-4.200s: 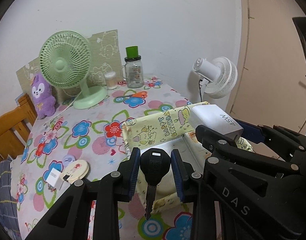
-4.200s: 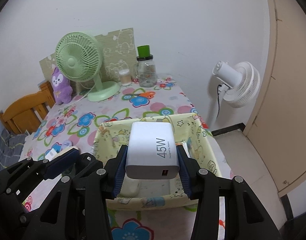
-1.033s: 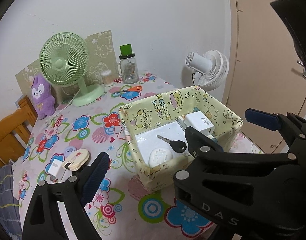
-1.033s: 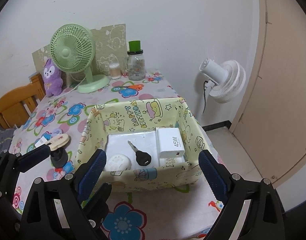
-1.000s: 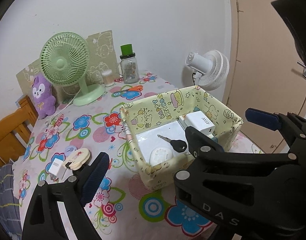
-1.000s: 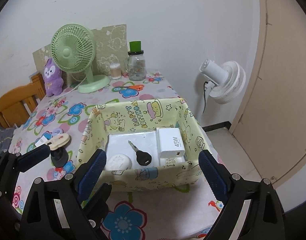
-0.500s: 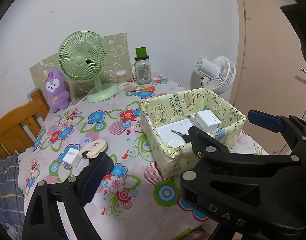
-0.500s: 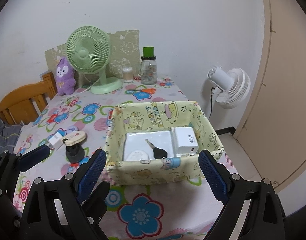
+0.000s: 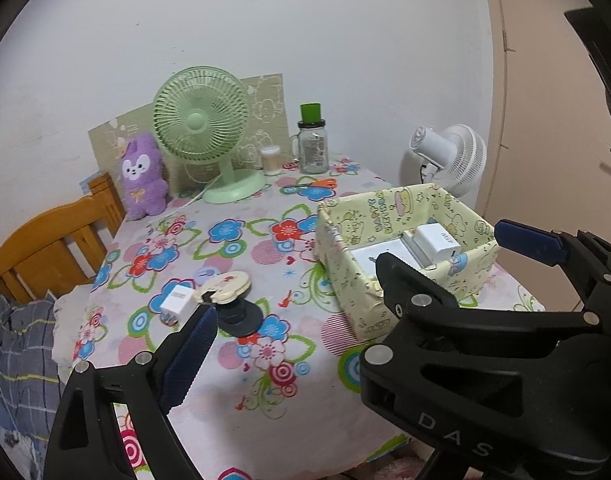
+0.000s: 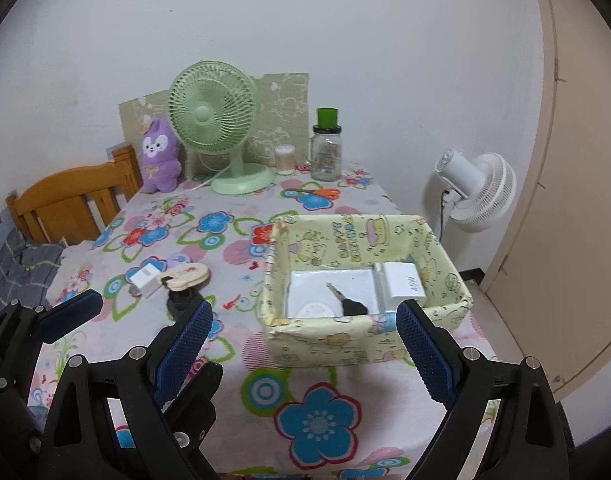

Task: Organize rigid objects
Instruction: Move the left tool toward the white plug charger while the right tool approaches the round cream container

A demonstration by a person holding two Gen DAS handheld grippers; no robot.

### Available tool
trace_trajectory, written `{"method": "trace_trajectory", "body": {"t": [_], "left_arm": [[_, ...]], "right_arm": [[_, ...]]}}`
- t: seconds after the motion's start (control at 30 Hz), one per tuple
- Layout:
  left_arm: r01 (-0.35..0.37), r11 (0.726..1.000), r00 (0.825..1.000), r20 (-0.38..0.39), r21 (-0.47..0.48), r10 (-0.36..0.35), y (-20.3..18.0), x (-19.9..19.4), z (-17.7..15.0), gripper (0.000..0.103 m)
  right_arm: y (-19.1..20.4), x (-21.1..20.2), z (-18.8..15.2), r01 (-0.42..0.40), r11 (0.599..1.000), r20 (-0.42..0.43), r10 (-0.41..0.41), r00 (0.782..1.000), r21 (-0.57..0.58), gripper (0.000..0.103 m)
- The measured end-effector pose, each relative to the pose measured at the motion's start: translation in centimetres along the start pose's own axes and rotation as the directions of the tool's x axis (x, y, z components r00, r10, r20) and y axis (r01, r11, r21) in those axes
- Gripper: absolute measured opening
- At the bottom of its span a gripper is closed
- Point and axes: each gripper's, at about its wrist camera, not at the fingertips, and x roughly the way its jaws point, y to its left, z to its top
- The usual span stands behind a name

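Key point(image 10: 347, 299): head partly behind near wall of fabric box point(image 10: 369, 344) | black disc point(image 9: 238, 316): partly behind left gripper's finger point(image 9: 189, 354) | charger print point(image 10: 414, 283): too small to read | wooden chair point(image 10: 71, 204): cut by tablecloth edge

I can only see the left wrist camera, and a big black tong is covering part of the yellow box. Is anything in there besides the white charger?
Observer: Yes. A key with a black head lies on the white bottom of the box, to the left of the charger.
Operator: Ooh! Is that everything?
Observer: No, there's also a white rounded piece just left of the key, against the near wall.
Operator: I see only one blue tip of the other tongs. Are they holding something?
Observer: No. The right tongs stand wide open in front of the box, with nothing between them.
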Motion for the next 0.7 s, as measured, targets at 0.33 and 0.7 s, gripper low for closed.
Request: {"method": "trace_trajectory", "body": {"t": [0.33,0.7], "left_arm": [[-0.012,1.0,1.0,0.014,-0.027,0.012,1.9,-0.7,-0.6,0.095],[-0.039,0.998,0.999,0.006,-0.049,0.04,3.8,-0.2,-1.3,0.095]], "right_arm": [[1.9,-0.2,0.0,-0.037,0.999,0.008,0.037,0.999,-0.012,0.095],[3.8,1.0,-0.3,-0.061,0.998,-0.004,0.061,0.998,-0.003,0.095]]}}
